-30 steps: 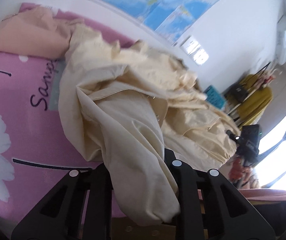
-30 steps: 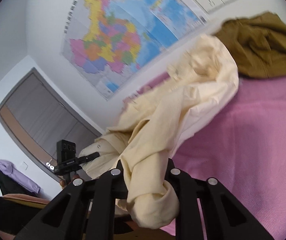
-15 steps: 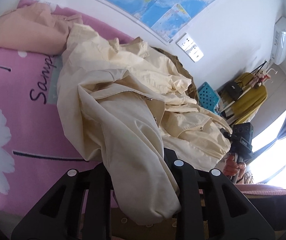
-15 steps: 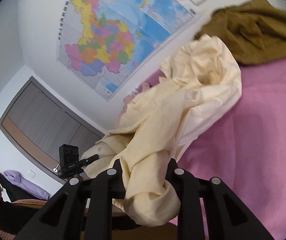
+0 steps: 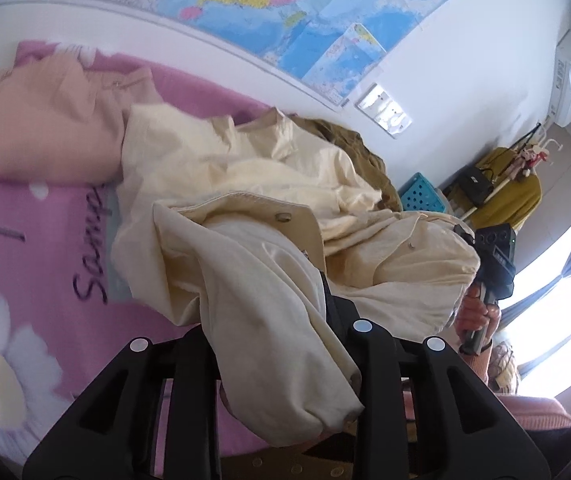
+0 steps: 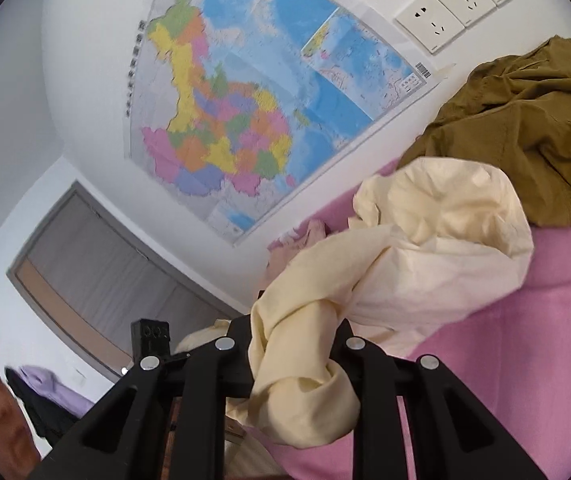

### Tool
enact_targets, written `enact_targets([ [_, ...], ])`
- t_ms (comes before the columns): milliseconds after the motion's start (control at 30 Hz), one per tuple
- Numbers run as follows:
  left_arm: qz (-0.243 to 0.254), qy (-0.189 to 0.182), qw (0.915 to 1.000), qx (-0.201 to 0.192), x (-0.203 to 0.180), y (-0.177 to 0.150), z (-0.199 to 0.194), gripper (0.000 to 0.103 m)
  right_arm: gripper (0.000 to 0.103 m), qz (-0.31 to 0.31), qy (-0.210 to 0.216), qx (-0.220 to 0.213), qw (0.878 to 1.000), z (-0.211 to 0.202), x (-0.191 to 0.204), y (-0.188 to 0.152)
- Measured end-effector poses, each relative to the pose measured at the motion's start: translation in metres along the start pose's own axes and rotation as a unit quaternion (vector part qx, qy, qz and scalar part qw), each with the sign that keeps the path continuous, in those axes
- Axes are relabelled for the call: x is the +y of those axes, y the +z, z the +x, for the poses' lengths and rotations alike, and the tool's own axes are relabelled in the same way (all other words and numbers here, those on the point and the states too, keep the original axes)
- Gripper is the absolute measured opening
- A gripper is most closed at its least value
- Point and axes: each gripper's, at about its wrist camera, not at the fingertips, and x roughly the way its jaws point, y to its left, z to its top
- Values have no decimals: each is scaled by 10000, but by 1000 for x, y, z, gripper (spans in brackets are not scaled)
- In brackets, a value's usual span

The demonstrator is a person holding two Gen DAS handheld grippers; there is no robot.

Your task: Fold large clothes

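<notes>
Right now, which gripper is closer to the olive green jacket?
Probably right. The right gripper has the olive green jacket just beyond the bunched cream jacket; from the left gripper, it peeks out behind the whole cream pile.

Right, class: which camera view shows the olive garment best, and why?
The right wrist view: the olive garment lies in the open at upper right, folds and edges clear, behind the cream jacket. In the left wrist view only a dark strip of it peeks out behind the jacket.
</notes>
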Motion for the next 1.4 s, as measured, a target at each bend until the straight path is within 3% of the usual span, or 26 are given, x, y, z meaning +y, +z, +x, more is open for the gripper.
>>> enact_targets([
  [567,-184,455,9987,167,10,115,40,29,20,485,-804,-125,9955,77,-31,112],
  [1067,-843,991,9897,592,52,179,110,30,22,823,-1614,51,9834,121,-80,145],
  [1233,-938,1148,9867,670,61,186,128,30,30,904,-1576,83,9833,124,-87,145],
  [1300,-978,1187,9856,696,65,187,134,30,41,903,-1453,87,9852,123,-84,145],
  [1400,-966,1241,9848,735,69,189,141,30,48,828,-1397,129,9866,117,-78,144],
])
